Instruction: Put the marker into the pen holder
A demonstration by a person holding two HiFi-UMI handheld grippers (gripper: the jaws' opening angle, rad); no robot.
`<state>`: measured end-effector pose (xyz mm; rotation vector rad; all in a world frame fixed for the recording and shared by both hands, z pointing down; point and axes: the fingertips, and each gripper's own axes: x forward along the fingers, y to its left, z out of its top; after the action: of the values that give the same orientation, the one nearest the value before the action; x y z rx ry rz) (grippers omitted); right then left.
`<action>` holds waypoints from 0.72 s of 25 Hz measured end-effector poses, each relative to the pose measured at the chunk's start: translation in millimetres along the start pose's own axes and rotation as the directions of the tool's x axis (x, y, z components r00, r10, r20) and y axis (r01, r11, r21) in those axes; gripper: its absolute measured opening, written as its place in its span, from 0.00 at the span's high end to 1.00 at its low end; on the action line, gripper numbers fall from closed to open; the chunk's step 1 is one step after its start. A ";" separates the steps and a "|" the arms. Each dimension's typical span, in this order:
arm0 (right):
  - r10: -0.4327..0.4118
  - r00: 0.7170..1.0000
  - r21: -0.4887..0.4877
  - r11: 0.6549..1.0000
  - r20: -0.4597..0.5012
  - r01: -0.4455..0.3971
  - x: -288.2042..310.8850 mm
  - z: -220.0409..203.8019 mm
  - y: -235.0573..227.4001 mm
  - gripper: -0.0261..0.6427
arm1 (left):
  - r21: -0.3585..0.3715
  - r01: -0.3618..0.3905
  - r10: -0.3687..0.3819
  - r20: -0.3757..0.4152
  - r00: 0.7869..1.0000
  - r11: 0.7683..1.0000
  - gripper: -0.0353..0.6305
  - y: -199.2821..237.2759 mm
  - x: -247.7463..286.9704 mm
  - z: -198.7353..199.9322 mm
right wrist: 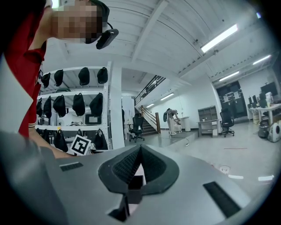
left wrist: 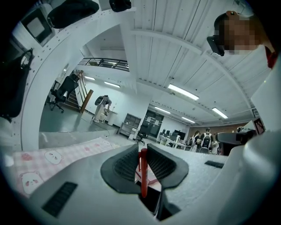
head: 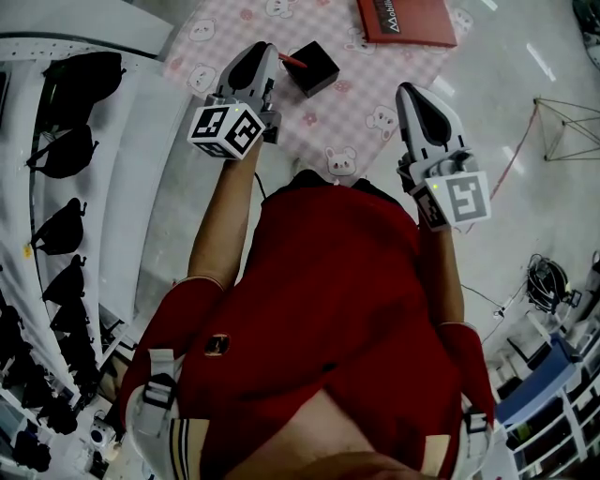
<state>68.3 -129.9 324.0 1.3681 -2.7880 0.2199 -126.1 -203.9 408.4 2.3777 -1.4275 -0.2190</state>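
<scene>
Red marker sits pinched between the jaws of the left claw, which is clamped tight on it! In the head view the marker's tip reaches the near edge of the black pen holder, which stands on the pink checked cloth. The right claw hangs well apart, jaws pressed together with nothing between them. A red book lies beyond the holder.
</scene>
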 end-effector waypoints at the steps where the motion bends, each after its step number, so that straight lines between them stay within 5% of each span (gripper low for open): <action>1: -0.001 1.000 0.001 1.000 -0.001 0.001 0.2 -0.6 -0.5 0.96 | -0.005 -0.005 0.005 -0.006 1.000 1.000 0.85 1.9 1.0 -3.4; 18: -0.030 0.999 0.001 1.000 -0.036 0.030 1.4 -12.3 -11.6 0.96 | -0.052 -0.085 0.081 -0.075 0.994 0.995 0.85 29.8 18.5 -55.6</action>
<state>76.1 -136.3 337.6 1.3907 -2.7376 0.2435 -124.4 -220.4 472.0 2.2537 -1.4632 -0.1467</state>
